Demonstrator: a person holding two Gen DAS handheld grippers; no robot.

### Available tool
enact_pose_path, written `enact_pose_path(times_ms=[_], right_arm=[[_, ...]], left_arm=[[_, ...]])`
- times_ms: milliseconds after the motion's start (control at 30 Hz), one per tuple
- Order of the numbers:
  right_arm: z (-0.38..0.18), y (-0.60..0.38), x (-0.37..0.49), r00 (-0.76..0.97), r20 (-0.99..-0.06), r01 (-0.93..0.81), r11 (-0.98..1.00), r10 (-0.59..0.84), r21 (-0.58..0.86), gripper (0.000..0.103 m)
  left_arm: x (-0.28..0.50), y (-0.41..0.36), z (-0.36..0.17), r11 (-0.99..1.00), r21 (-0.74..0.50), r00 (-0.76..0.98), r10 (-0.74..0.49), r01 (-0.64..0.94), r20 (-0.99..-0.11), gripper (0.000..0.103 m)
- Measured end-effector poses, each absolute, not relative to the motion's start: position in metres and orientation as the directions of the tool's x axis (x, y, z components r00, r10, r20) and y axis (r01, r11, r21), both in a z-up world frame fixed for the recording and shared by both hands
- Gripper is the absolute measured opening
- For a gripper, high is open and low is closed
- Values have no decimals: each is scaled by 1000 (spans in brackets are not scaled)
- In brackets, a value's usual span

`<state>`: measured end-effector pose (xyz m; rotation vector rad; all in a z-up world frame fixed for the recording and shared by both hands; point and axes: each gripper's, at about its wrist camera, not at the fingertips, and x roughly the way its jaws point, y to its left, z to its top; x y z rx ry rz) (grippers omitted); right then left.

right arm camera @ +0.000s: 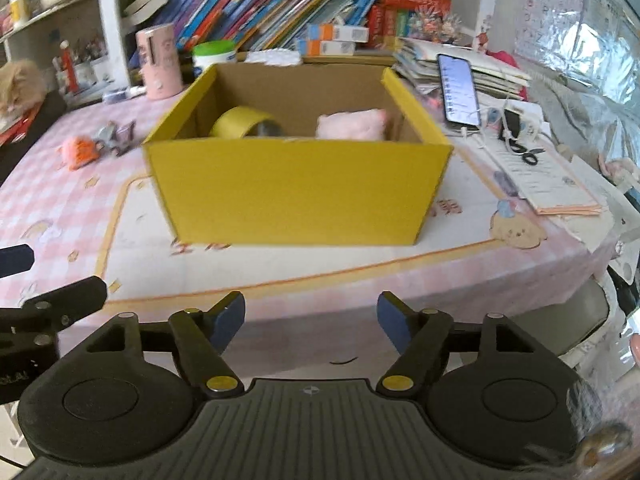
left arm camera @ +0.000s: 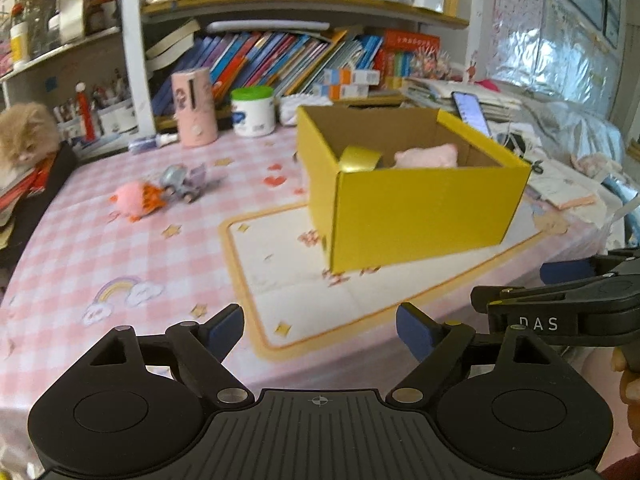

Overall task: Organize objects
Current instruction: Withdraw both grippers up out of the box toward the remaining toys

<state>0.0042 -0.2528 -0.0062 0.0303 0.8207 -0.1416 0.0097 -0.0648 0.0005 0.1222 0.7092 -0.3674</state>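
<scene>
A yellow cardboard box [left arm camera: 420, 208] [right arm camera: 296, 192] stands open on a cream mat. Inside it lie a roll of yellow tape [left arm camera: 358, 159] [right arm camera: 240, 122] and a pink plush [left arm camera: 426, 155] [right arm camera: 352, 124]. Left of the box, on the checked cloth, lie a pink and orange plush [left arm camera: 136, 200] [right arm camera: 78, 150] and a grey toy [left arm camera: 184, 182] [right arm camera: 114, 136]. My left gripper [left arm camera: 320, 330] is open and empty, near the table's front edge. My right gripper [right arm camera: 310, 322] is open and empty too, in front of the box; it also shows at the right of the left wrist view [left arm camera: 568, 292].
A pink tin [left arm camera: 194, 108], a white jar with a green lid [left arm camera: 253, 110] and shelves of books [left arm camera: 280, 60] stand at the back. A phone [right arm camera: 458, 90], scissors [right arm camera: 528, 156] and papers [right arm camera: 552, 184] lie right of the box. A furry toy [left arm camera: 24, 134] sits far left.
</scene>
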Motion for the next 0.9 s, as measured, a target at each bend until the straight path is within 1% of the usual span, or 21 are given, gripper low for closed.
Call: enact_pose_path(times_ms=[100, 467, 900], right_arm=[[-7, -236, -3, 676, -730, 105, 994, -97, -36, 77], [-10, -188, -11, 671, -741, 7, 1000, -21, -22, 86], [-7, -134, -8, 677, -733, -103, 995, 60, -15, 87]], left_arm=[[3, -52, -1, 938, -11, 699, -266, 347, -663, 86], [-16, -3, -2, 969, 1, 715, -181, 246, -676, 89], [-29, 48, 3, 989, 12, 747, -102, 145, -657, 90]])
